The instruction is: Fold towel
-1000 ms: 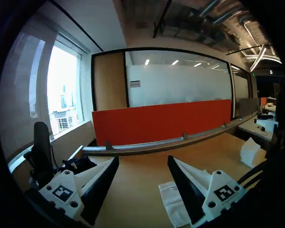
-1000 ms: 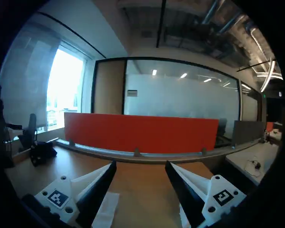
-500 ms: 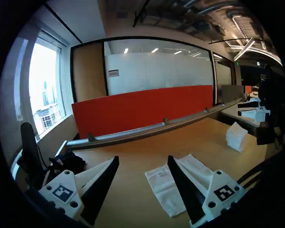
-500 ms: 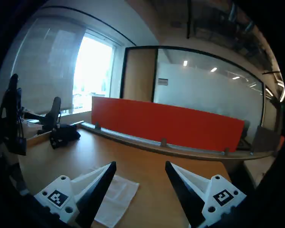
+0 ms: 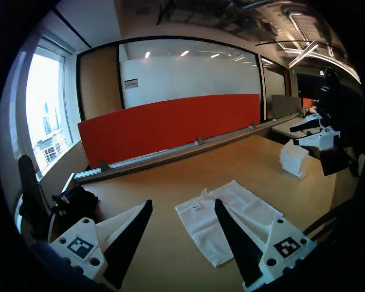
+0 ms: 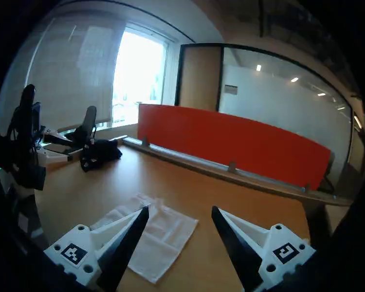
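White towel (image 5: 202,226) is lying spread out, not yet folded, on the desk (image 5: 182,170) in front of the red divider (image 5: 168,126). You are holding the left gripper (image 5: 182,202) and right gripper (image 6: 180,208) wide open, gripping nothing; every fold is waiting.

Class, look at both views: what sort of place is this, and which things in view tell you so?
Most likely an open-plan office: a long wooden desk with a red divider panel along its back edge, and a frosted glass partition behind that.
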Demonstrator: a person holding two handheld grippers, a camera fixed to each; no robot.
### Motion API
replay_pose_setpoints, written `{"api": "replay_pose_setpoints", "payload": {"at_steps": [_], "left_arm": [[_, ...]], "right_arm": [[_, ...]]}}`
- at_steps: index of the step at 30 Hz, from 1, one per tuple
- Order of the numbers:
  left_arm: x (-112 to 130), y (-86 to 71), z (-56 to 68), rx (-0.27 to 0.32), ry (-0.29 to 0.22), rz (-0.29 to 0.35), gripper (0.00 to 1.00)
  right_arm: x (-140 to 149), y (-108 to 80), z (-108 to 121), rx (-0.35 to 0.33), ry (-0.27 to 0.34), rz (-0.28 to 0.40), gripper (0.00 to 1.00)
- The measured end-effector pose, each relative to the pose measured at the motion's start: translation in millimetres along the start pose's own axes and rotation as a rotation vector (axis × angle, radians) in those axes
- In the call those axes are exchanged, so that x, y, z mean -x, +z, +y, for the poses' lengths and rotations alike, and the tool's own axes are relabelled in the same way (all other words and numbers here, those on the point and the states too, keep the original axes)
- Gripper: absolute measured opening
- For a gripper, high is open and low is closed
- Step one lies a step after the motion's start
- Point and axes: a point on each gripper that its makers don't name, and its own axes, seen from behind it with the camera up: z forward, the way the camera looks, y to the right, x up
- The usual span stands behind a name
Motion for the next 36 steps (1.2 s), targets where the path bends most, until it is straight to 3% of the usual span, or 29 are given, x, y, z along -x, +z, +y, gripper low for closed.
{"api": "replay_pose_setpoints", "payload": {"at_steps": [8, 15, 26, 36], "left_arm": [[43, 14.7, 19.7, 0.032, 0.026, -0.058, 0.95], [87, 30.0, 39.8, 0.077, 0.006, -0.124, 0.95], [156, 52.3, 56.9, 0.124, -0.012, -0.242, 0.95], [205, 59.4, 73.5, 0.189, 0.014, -0.347, 0.95]], "right_arm": [[43, 12.4, -9, -0.019, -0.009, -0.064, 1.00], [84, 24.0, -18, -0.040, -0.009, -0.120, 1.00], [152, 43.2, -36, -0.080, -0.015, -0.225, 1.00], [210, 50.3, -57, -0.126, -0.014, -0.331, 1.00]]}}
